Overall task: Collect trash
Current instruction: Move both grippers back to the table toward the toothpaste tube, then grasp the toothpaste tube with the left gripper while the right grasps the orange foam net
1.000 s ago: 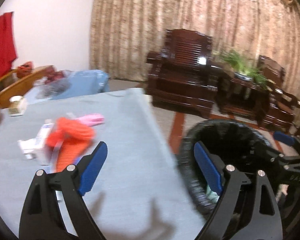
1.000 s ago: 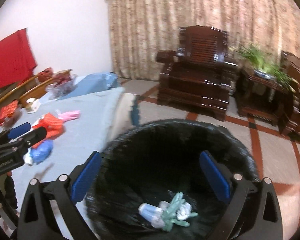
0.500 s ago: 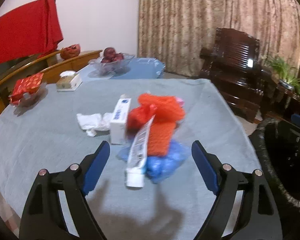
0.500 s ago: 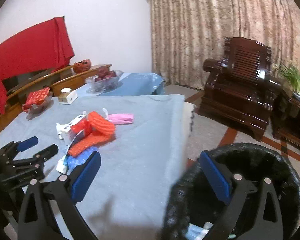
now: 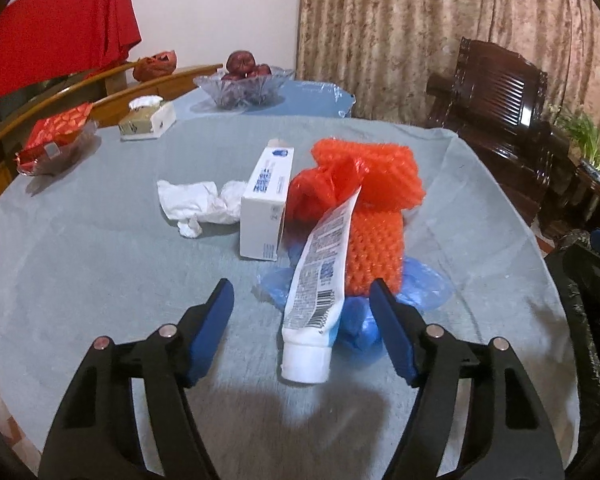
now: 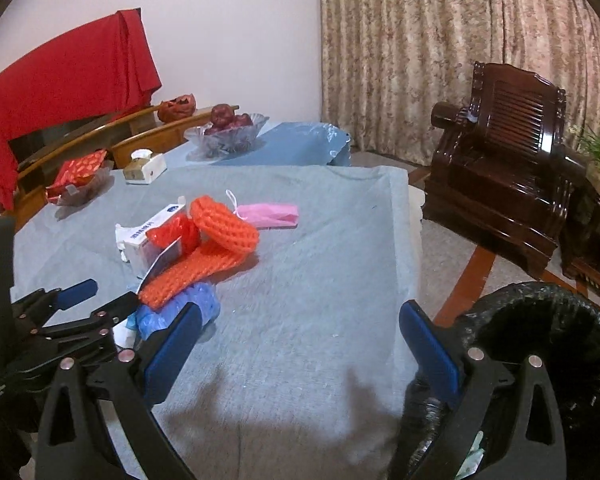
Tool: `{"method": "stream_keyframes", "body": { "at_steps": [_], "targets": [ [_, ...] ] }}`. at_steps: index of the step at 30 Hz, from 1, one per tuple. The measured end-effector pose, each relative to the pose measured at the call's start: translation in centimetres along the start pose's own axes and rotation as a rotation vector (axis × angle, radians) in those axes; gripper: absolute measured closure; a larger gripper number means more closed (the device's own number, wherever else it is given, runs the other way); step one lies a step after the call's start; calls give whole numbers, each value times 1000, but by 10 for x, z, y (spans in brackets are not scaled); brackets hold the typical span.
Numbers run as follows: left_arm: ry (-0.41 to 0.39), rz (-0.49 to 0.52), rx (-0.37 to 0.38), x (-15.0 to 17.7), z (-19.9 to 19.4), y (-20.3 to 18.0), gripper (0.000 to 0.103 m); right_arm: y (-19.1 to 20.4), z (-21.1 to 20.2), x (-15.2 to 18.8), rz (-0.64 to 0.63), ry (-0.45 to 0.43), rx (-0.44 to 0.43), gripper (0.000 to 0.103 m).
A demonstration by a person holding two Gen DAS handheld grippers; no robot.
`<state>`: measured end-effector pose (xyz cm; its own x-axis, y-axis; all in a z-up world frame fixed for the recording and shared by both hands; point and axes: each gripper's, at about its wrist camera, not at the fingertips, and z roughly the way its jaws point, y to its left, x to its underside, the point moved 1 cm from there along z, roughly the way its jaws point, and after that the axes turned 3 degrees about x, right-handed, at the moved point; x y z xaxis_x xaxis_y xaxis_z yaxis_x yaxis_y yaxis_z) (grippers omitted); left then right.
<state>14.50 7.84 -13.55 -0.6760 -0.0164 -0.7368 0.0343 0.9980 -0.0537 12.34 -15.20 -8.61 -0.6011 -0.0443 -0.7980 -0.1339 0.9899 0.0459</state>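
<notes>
The left gripper (image 5: 302, 330) hangs low over the grey cloth-covered table (image 5: 100, 280), its 2 blue-padded fingers (image 5: 210, 334) spread wide and holding nothing. Between them, on the cloth, lies the capped end of a white squeezed toothpaste tube (image 5: 320, 284), which slants up and leans against a crumpled orange foam fruit net (image 5: 374, 216). The net lies on top of a wad of thin blue plastic film (image 5: 416, 286). Just left of the net stands a long white cardboard carton with blue print (image 5: 266, 200), and beside that — touching its left side — a crumpled white paper tissue (image 5: 198, 202).

The right gripper (image 6: 300, 346) is empty too, jaws wide apart, above the near edge of the table. Its right finger (image 6: 430, 350) sits next to the rim of a round bin lined with a black plastic bag (image 6: 540, 320), which stands on the floor just off the table's right side; a few pale scraps show deep inside it. In the right wrist view a flat pink plastic pouch (image 6: 270, 213) lies behind the orange net, just beside it.

At the far side of the table are a cut-glass bowl of dark red fruit (image 5: 246, 82), a small tissue box (image 5: 148, 120) and a red patterned packet in a clear dish (image 5: 58, 136). A dark carved wooden armchair (image 6: 508, 152) stands by the patterned curtain (image 6: 440, 40).
</notes>
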Motion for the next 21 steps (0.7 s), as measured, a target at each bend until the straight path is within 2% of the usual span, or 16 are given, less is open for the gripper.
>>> {"method": "stream_keyframes", "body": {
  "at_steps": [7, 13, 21],
  "targets": [
    [23, -16, -7, 7, 8, 7, 40, 4, 9, 0, 1, 12, -1, 6],
    [19, -62, -8, 6, 4, 21, 46, 6, 15, 1, -7, 24, -11, 6],
    [44, -61, 98, 3, 18, 15, 78, 13, 19, 2, -19, 28, -26, 6]
  ]
}}
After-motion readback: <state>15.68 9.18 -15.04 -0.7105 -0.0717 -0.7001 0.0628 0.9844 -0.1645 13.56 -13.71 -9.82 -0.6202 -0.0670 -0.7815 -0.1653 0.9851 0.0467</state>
